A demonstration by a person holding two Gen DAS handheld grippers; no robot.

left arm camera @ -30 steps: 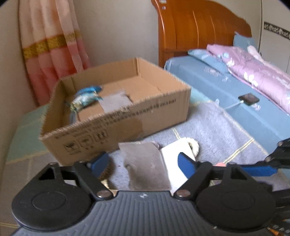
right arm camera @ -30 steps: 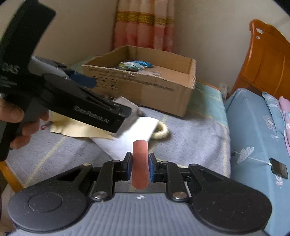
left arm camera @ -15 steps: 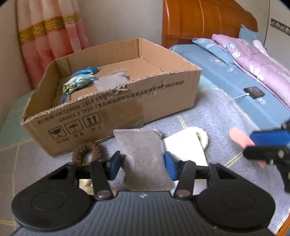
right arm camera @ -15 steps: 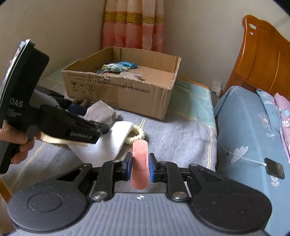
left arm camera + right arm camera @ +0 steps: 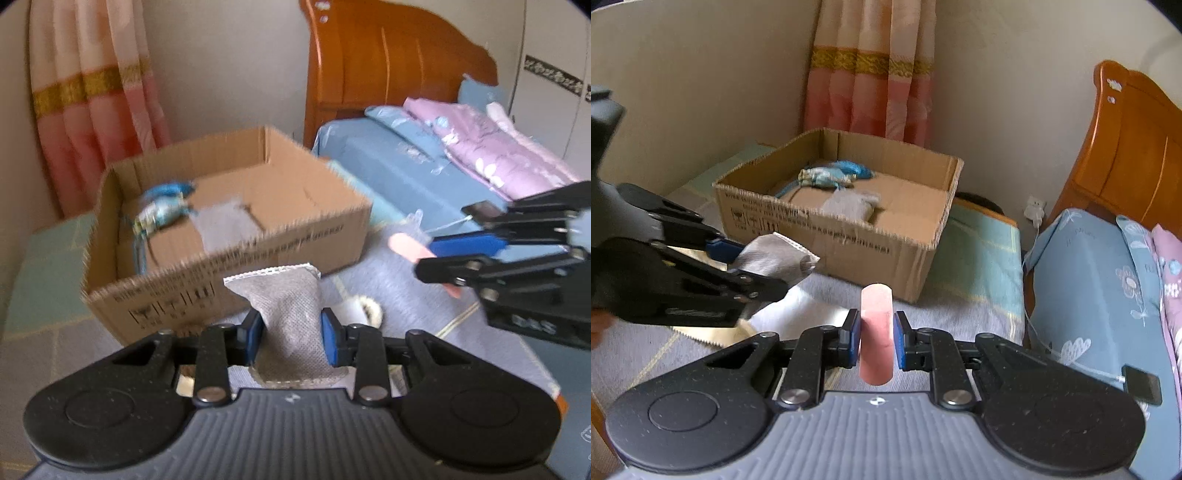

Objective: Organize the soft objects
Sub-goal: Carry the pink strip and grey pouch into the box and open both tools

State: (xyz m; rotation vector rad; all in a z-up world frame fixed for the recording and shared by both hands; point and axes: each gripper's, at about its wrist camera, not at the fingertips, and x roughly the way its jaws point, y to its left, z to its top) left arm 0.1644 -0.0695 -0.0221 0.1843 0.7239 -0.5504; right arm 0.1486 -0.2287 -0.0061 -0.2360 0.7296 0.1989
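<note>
My left gripper (image 5: 291,328) has its blue pads pressed on a grey mesh pouch (image 5: 284,295) while the jaws are still closing. The pouch hangs above the grey blanket just in front of the open cardboard box (image 5: 295,243). In the right wrist view the left gripper (image 5: 750,266) carries the same pouch (image 5: 775,254) at the left, near the box (image 5: 849,236). My right gripper (image 5: 875,332) is shut on an upright pink foam piece (image 5: 876,306). From the left wrist view the right gripper (image 5: 436,254) sits at the right with the pink piece (image 5: 404,243).
Inside the box lie a blue and white fabric bundle (image 5: 831,175) and another grey pouch (image 5: 849,203). A white cloth (image 5: 798,314), a yellowish cloth (image 5: 716,332) and a cream ring (image 5: 369,310) lie on the blanket. A bed (image 5: 1089,277) with a phone (image 5: 1143,380) is on the right.
The left jaws went from wide open around the grey pouch to closed on it and lifted it off the blanket. The right gripper, still on the pink piece, moved closer to the box.
</note>
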